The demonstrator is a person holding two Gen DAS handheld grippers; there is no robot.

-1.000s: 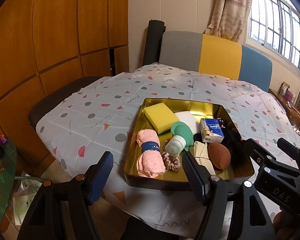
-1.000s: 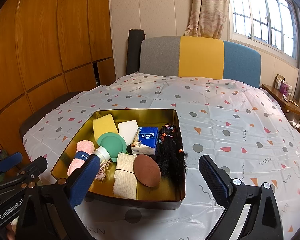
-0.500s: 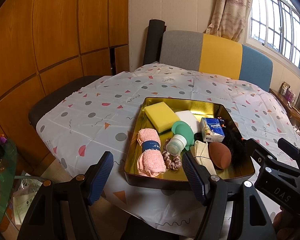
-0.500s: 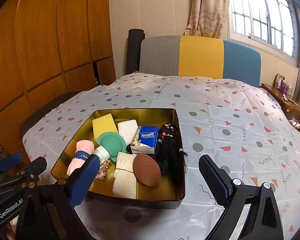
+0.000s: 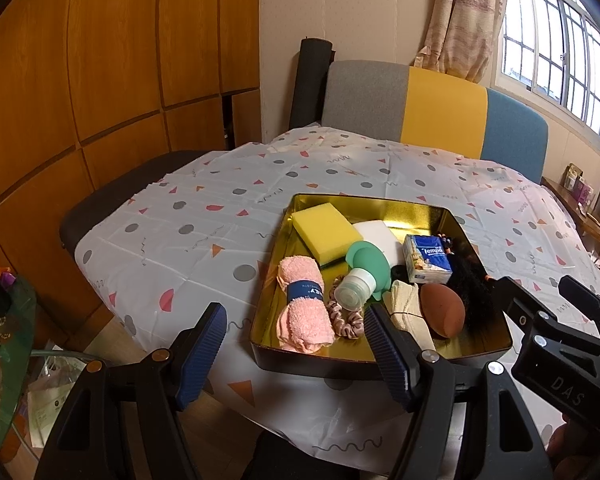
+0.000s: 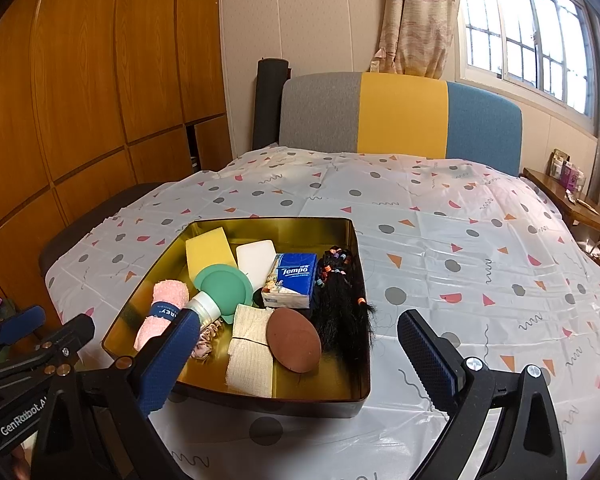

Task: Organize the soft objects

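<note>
Nothing shifts across the last second: both the left gripper and right gripper hover wide open and empty at the table's near edge, soft objects all inside the gold tin, which fits sorting either pending or finished

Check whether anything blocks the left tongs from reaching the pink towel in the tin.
Nothing visible does. The left tongs hang open just short of the tin's near wall; the pink towel lies uncovered behind it, a scrunchie alongside.
</note>
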